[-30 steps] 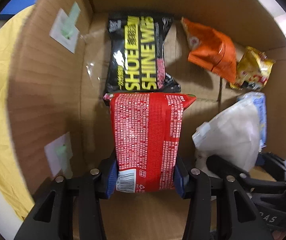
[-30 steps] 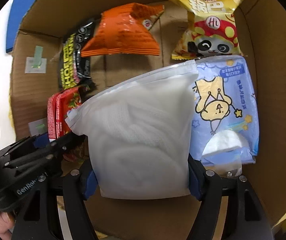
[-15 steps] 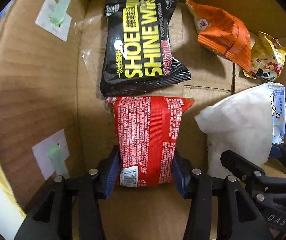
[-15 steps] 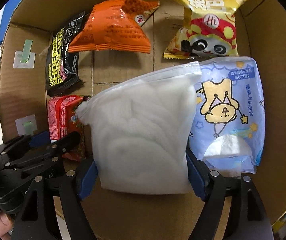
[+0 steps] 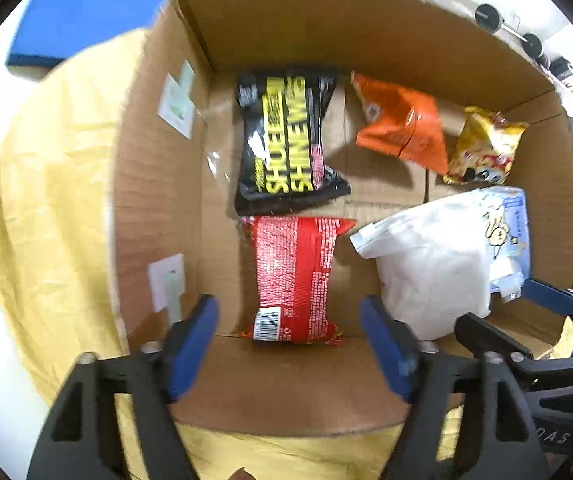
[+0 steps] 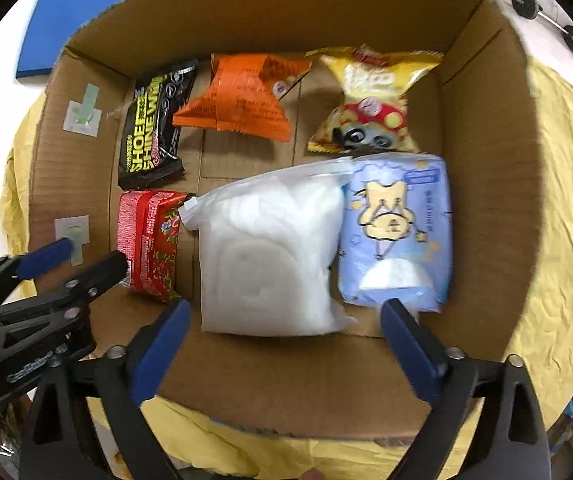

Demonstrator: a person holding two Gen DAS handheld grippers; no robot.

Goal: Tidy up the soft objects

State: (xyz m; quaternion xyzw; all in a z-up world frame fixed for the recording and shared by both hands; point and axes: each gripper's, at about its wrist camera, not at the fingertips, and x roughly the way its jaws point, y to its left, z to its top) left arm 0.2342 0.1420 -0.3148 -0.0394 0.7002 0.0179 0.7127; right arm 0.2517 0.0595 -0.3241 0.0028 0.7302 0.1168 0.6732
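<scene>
- I read this as the release step: both packs I was placing now lie on the floor of the cardboard box (image 6: pixel 482 128), and neither is gripped.
- My left gripper (image 5: pixel 288 344) has its jaws opening; the blue pads stand clear on either side of the red noodle pack (image 5: pixel 294 276), which lies flat just ahead of the fingertips and between their lines, touched by neither.
- My right gripper (image 6: pixel 284 340) is also opening, jaws spread wide. The white zip bag (image 6: pixel 266 252) lies just beyond the fingertips, with the pads off it.
- Past the red pack, further out from my left fingers, sits the black wipes pack (image 5: pixel 286 140), its near edge meeting the red pack's far end.
- Beside the white bag, ahead of my right-hand pad, is the blue tissue pack (image 6: pixel 396 228), touching the bag's side. Beyond both lie the orange snack bag (image 6: pixel 242 98) and the yellow snack bag (image 6: pixel 374 100) against the far wall.
- My judgement: six soft things sit in two rows, so the box looks nearly or fully packed.
- Next I would lift both grippers straight up and out, keeping the pads wide so they don't snag a wrapper, then look outside the box for anything left; none shows here.
</scene>
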